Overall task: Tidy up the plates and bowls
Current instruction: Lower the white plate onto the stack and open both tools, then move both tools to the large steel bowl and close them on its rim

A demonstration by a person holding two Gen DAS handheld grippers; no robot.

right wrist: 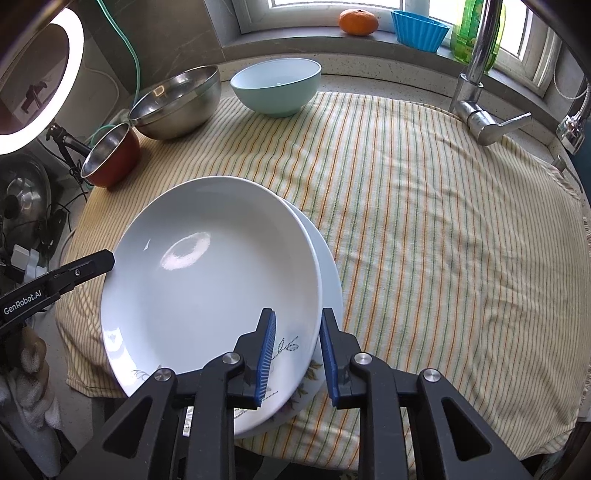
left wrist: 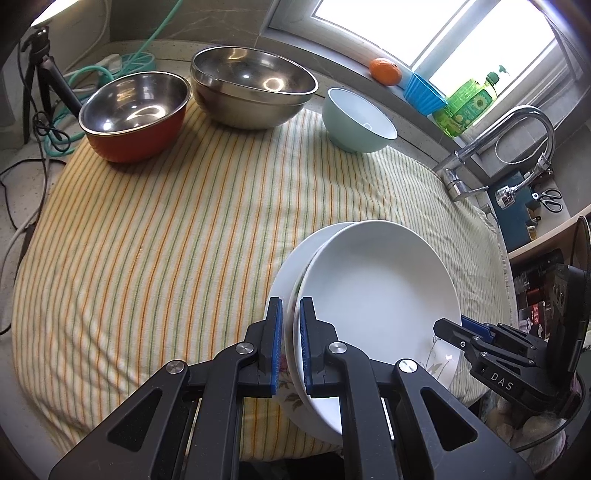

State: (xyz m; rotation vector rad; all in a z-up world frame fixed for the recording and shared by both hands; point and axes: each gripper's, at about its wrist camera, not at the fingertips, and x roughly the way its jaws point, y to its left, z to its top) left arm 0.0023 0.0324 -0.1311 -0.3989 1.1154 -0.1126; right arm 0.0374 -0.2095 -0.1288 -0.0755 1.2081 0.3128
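Two white plates lie stacked at the near edge of the striped cloth [left wrist: 166, 240]. The upper plate [left wrist: 376, 288] [right wrist: 214, 280] sits askew on the lower, flower-edged plate [left wrist: 295, 258] [right wrist: 330, 273]. My left gripper [left wrist: 291, 332] [right wrist: 105, 260] is shut on the upper plate's left rim. My right gripper [right wrist: 298, 354] [left wrist: 461, 326] straddles the near right rims of both plates. Its jaws have parted and a gap shows beside the pads. At the back stand a red bowl with a steel inside [left wrist: 133, 110] [right wrist: 110, 158], a steel bowl [left wrist: 255, 85] [right wrist: 177, 103] and a pale green bowl [left wrist: 358, 118] [right wrist: 275, 86].
A chrome faucet [left wrist: 517, 140] [right wrist: 476, 74] rises at the cloth's right edge, with a sink beyond. On the window sill sit an orange [right wrist: 358, 22], a blue cup [right wrist: 419, 29] and a green soap bottle [left wrist: 469, 103]. A tripod [left wrist: 40, 81], cables and a ring light [right wrist: 40, 81] crowd the left.
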